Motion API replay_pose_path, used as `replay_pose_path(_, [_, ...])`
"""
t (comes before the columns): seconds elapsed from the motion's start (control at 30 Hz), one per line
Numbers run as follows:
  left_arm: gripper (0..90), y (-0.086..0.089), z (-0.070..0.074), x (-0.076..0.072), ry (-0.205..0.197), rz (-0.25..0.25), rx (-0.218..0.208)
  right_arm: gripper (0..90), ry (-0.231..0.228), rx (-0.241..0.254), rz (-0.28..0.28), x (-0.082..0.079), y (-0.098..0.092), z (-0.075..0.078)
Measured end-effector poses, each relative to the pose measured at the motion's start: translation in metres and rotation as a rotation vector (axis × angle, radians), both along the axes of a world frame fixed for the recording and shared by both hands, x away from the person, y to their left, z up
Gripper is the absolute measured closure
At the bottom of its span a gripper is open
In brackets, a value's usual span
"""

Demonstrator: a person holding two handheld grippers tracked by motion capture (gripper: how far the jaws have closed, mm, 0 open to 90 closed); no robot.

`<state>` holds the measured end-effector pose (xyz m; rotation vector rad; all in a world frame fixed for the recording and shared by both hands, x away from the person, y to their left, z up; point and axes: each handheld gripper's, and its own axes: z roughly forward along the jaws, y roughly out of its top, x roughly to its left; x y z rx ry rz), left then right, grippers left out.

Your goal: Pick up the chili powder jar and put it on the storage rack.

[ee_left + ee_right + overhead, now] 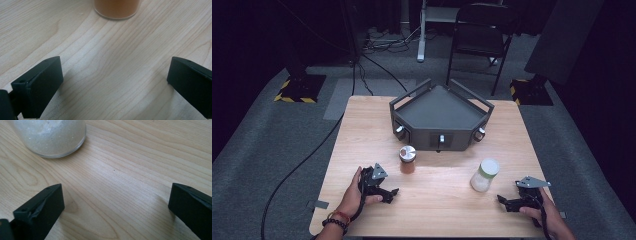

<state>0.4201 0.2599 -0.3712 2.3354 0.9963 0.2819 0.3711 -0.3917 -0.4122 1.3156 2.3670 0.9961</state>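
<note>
Jaws stand wide and empty on both the left gripper (388, 192) and the right gripper (506, 201). Near the tray (439, 107) stand the orange jar (407, 159) and the white jar (484, 175), both tall; a skewed approach could tip either.

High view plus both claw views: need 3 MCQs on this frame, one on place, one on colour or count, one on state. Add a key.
1. Where does the brown jar stand?
A. inside the tray
B. on the table, in front of the tray
C. on the chair

2. What colour is the fill of the jar nearest the right claw?
A. white
B. blue
C. black

3. How is the left claw?
A. shut on the brown jar
B. shut on nothing
C. open, holding nothing

Key:
1 B: high view has it on the wood of the table, short of the tray front.
2 A: right claw view shows white grains through the glass.
3 C: left claw view shows its jaws wide apart over bare wood.
</note>
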Motion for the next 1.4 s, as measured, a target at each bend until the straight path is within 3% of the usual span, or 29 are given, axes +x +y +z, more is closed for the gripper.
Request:
replay_pose_path(0.17, [1.9, -0.002, 0.001, -0.002, -0.014, 0.003, 0.007, 0.1, 0.0, 0.0, 0.0, 0.0, 0.0, 0.0])
replay_pose_path(0.5, [1.7, 0.002, 0.009, -0.01, -0.058, 0.006, -0.085, 0.1, 0.0, 0.0, 0.0, 0.0, 0.0, 0.0])
replay_pose_path(0.97, [1.4, 0.001, 0.016, -0.015, -0.119, 0.013, -0.119, 0.1, 0.0, 0.0, -0.002, -0.001, 0.0, 0.0])
replay_pose_path(1.1, [1.2, 0.002, 0.021, -0.016, -0.145, 0.013, -0.146, 0.1, 0.0, 0.0, -0.005, -0.001, 0.0, 0.0])
replay_pose_path(1.27, [1.2, 0.003, 0.025, -0.016, -0.149, 0.026, -0.157, 0.1, 0.0, 0.0, -0.005, -0.001, 0.001, 0.0])
replay_pose_path(1.4, [1.1, -0.003, 0.028, -0.017, -0.168, 0.057, -0.138, 0.1, 0.0, 0.0, -0.006, -0.001, 0.001, 0.0])
